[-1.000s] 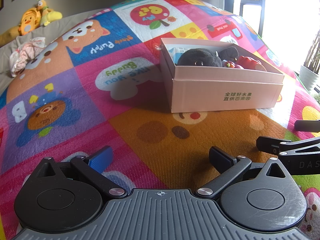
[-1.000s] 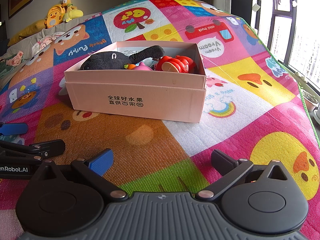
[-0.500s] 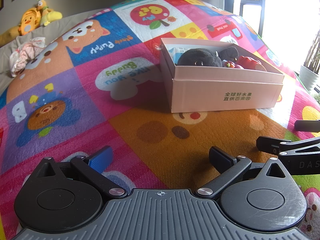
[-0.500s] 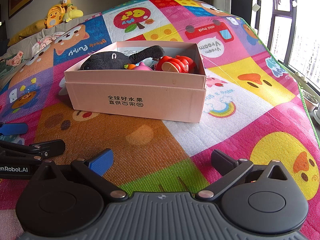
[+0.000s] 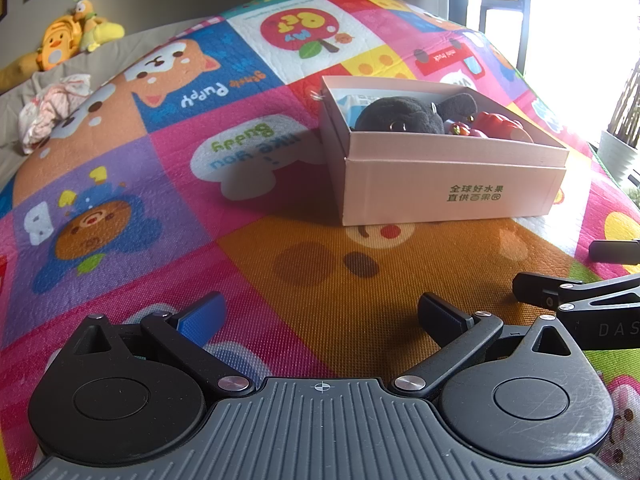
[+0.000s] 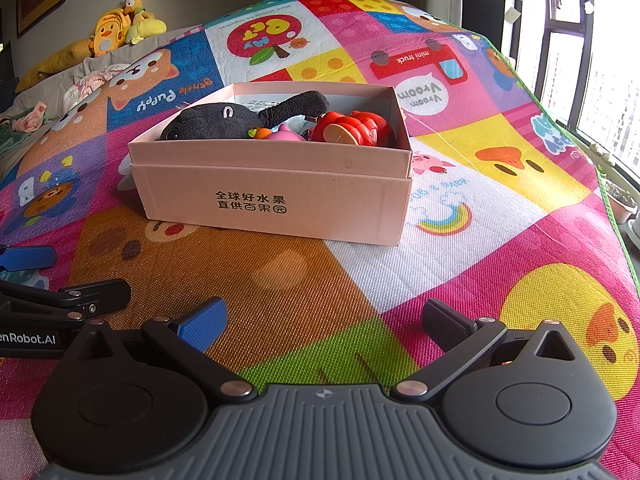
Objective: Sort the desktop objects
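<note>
Left gripper (image 5: 320, 312) is hovering low over the play mat (image 5: 248, 208), jaws spread wide, gripping nothing. Right gripper (image 6: 324, 318) is sitting just beside it, jaws equally wide, also empty. Pink cardboard box (image 6: 276, 196) is resting on the mat ahead of both, open-topped. Lying inside it: a black plush toy (image 6: 216, 122), a red plastic toy (image 6: 352, 128), and a small pink item (image 6: 286, 135) between them. Yellow plush toys (image 6: 120, 32) are sitting far back by the wall.

Box (image 6: 276, 200) sits on mat (image 6: 500, 264) ahead of me. Plush (image 6: 216, 122) inside at left, plastic toy (image 6: 352, 130) at right. Stuffed toys (image 6: 120, 28) far back left.
</note>
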Demonstrator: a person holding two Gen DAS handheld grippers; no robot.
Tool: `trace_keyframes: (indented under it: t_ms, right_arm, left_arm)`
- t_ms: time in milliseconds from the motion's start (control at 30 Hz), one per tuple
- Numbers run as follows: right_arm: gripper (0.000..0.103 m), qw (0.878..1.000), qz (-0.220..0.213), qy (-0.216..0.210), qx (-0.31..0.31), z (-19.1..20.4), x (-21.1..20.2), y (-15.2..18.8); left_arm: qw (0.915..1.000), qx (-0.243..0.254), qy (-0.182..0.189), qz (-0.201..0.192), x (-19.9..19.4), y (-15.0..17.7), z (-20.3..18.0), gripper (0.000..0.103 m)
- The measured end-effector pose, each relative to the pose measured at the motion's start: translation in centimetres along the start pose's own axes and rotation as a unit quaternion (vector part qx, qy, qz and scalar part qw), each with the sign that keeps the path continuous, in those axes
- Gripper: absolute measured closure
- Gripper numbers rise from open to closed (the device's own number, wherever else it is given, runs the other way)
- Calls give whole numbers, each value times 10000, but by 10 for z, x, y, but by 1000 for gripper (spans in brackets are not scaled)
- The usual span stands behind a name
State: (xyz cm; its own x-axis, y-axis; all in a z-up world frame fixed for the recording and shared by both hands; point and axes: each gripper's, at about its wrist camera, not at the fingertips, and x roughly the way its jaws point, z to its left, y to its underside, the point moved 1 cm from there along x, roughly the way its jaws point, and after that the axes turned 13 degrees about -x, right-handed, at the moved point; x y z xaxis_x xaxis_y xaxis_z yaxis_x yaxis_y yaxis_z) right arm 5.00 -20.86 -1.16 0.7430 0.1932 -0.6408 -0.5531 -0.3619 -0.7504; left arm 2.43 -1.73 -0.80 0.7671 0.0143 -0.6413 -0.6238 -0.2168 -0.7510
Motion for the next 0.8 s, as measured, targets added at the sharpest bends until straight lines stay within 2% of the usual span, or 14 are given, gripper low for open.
trace_keyframes:
  t_ms: [600, 800]
  right_arm:
    - [0, 10000, 1, 1, -2, 0, 0, 0]
    - [0, 10000, 0, 1, 0, 0, 0, 0]
  left_arm:
    - [10000, -64, 32, -2, -1, 0, 1, 0]
    - [9998, -84, -130, 145, -3, 0, -4, 0]
